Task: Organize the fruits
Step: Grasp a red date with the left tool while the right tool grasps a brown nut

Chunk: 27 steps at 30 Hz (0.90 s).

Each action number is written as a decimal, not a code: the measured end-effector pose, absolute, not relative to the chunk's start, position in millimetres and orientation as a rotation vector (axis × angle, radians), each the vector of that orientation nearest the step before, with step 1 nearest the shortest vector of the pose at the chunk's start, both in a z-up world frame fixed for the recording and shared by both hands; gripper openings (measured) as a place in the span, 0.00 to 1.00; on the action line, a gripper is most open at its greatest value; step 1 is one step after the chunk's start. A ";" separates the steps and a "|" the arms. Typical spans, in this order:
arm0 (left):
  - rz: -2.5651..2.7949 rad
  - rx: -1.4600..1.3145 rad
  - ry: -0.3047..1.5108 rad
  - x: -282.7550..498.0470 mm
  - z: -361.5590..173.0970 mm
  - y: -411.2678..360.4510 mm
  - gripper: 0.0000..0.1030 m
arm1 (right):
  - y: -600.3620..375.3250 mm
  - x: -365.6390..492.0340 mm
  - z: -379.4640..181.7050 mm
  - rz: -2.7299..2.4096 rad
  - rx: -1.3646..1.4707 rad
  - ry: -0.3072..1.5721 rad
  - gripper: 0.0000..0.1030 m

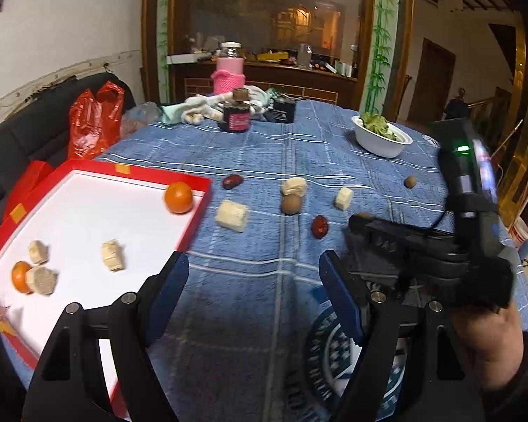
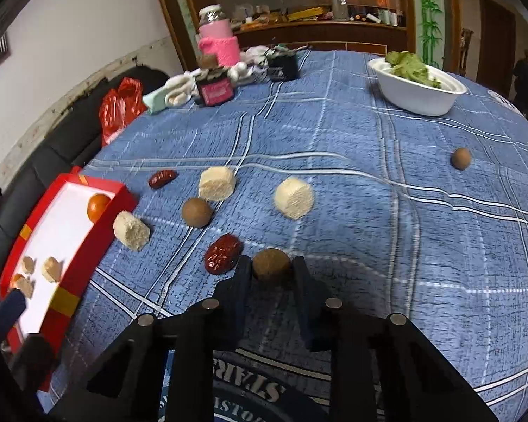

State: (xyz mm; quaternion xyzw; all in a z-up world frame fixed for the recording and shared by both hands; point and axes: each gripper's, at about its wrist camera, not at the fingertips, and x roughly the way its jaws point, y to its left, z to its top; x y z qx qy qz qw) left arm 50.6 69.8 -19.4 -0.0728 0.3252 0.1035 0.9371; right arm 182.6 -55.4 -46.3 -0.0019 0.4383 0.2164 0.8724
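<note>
The right claw [image 2: 271,269] was clamped on a brown round fruit [image 2: 271,263] – likely bound for the red tray [image 2: 91,242] – while the left claw [image 1: 253,274] hung apart, empty.

A home: cloth-covered table [image 1: 264,147], sofa [image 1: 14,140], cluttered sideboard [image 1: 264,66].

- The tablecloth [image 2: 369,211] is blue woven cloth, matt and slightly fuzzy.
- The red box [image 1: 193,179] at the table's left edge looks like glossy cardboard with a smooth white paper lining.
- The orange [image 1: 178,197] has shiny peel.
- The red date [image 2: 223,253] is wrinkled and glossy.
- The brown round fruit [image 2: 271,263] looks dull and rough.
- The white bowl [image 2: 419,95] looks like matt foam or plastic.
- The red bag [image 1: 95,123] is crinkled shiny plastic.
</note>
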 end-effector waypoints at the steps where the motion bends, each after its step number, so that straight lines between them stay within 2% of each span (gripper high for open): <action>1: 0.202 -0.146 0.668 56.3 -18.8 66.7 0.74 | -62.2 183.0 -42.4 0.444 0.021 0.901 0.23; 7: 0.094 -0.116 0.688 107.5 -19.7 36.0 0.74 | -102.1 188.9 -30.0 0.384 0.149 0.822 0.23; 8: 0.097 -0.109 0.688 112.4 -21.1 32.7 0.69 | -106.0 190.5 -30.0 0.382 0.164 0.819 0.23; 13: 0.103 -0.106 0.779 148.7 -41.3 27.0 0.65 | -124.6 196.8 -26.3 0.384 0.255 0.806 0.23; 16: 0.103 -0.072 0.817 157.7 -54.3 20.3 0.55 | -130.0 198.1 -21.6 0.388 0.287 0.785 0.23; 18: 0.127 -0.055 0.875 165.4 -67.2 19.2 0.17 | -130.2 198.1 -20.3 0.395 0.291 0.781 0.23; 27: 0.080 -0.111 0.857 130.3 -52.3 18.4 0.16 | -128.9 194.8 -19.1 0.410 0.291 0.771 0.23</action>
